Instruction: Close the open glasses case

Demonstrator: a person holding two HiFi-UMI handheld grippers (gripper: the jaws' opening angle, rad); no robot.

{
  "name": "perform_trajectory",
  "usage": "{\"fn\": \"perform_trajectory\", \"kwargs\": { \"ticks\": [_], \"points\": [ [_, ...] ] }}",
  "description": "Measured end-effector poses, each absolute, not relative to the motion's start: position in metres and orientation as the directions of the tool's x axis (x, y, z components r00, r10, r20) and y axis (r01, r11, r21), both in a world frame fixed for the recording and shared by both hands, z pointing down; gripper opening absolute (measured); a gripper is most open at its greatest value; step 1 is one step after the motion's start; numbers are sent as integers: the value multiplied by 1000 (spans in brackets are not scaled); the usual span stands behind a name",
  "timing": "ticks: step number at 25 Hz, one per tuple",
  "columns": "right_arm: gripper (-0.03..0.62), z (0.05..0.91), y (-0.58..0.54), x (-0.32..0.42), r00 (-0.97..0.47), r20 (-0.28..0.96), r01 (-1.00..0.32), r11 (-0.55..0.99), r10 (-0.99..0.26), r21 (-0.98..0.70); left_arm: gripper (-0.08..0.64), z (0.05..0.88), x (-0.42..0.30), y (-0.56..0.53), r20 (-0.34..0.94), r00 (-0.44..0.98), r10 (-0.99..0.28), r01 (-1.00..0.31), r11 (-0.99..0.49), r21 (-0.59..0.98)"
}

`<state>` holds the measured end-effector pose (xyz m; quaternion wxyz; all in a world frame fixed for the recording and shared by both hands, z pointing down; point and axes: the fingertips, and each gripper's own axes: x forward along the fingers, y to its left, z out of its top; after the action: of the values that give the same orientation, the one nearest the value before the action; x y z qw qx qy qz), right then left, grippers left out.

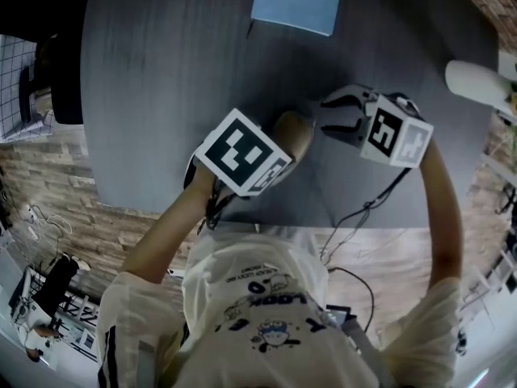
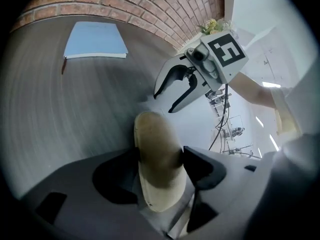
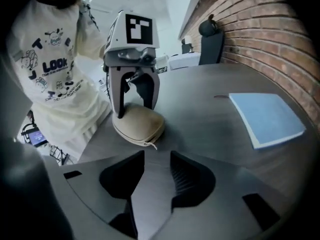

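Note:
A beige zippered glasses case (image 3: 139, 125) lies on the grey table (image 1: 161, 95) near its front edge, lid down on its base, zip tab hanging at the front. My left gripper (image 3: 135, 111) stands over it, shut on the case across its width; in the left gripper view the case (image 2: 152, 129) fills the gap between the pads of the left gripper (image 2: 160, 155). My right gripper (image 1: 335, 114) hovers just right of the case (image 1: 295, 134), jaws open and holding nothing. The right gripper (image 3: 157, 156) points at the case from a short way off.
A blue notebook (image 1: 297, 0) lies at the far side of the table. A brick wall and a dark chair (image 3: 210, 44) stand beyond it. A white object (image 1: 477, 79) sits off the table's right edge. The person's body is close behind the front edge.

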<state>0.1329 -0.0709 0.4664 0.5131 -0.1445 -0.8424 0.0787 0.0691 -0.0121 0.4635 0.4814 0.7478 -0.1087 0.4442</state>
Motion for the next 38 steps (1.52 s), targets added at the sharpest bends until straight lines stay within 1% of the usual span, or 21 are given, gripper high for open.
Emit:
{"fn": "perform_trajectory", "kwargs": {
  "ticks": [4,7,8,9,11,12,13,14,19,26,30,33,36,38],
  "points": [
    [155,472,-61,118,-393,843,311,916,366,-253,279,468,62,-12,771,572,279,-589,-515,623],
    [153,477,-54,116,-292,870,438,864,397,-248,279,467,61,-12,770,573,282,-585,-517,625],
    [142,479,-52,116,-265,876,470,847,403,-247,279,466,62,-13,770,573,281,-585,-517,625],
    [96,480,-50,117,-247,880,492,835,407,-248,279,466,63,-13,771,572,280,-586,-518,623],
    [58,483,-48,119,-227,883,511,822,410,-250,279,466,64,-12,772,571,279,-588,-518,621],
    [26,484,-47,120,-225,884,510,823,410,-252,279,466,64,-12,772,571,279,-588,-518,621],
    [7,485,-47,121,-229,882,502,826,412,-255,279,466,63,-13,772,571,279,-587,-519,621],
    [4,485,-47,121,-236,879,490,832,415,-261,279,467,62,-13,773,569,281,-587,-520,621],
    [2,483,-46,120,-279,856,382,868,435,-316,279,468,63,-13,771,572,280,-584,-522,622],
    [0,477,-52,116,-425,802,250,906,420,-342,279,467,63,-12,783,552,285,-574,-551,606],
    [0,476,-67,107,-503,780,155,927,372,-342,279,466,67,-10,783,550,291,-557,-571,603],
    [-2,465,-84,91,-585,731,113,928,350,-355,279,465,79,2,775,541,327,-519,-595,613],
    [-2,466,-92,94,-577,741,118,932,344,-341,279,468,74,6,796,503,337,-531,-606,592],
    [0,468,-86,107,-543,760,121,929,356,-348,279,469,71,5,789,512,340,-530,-598,601]
  ]
}}
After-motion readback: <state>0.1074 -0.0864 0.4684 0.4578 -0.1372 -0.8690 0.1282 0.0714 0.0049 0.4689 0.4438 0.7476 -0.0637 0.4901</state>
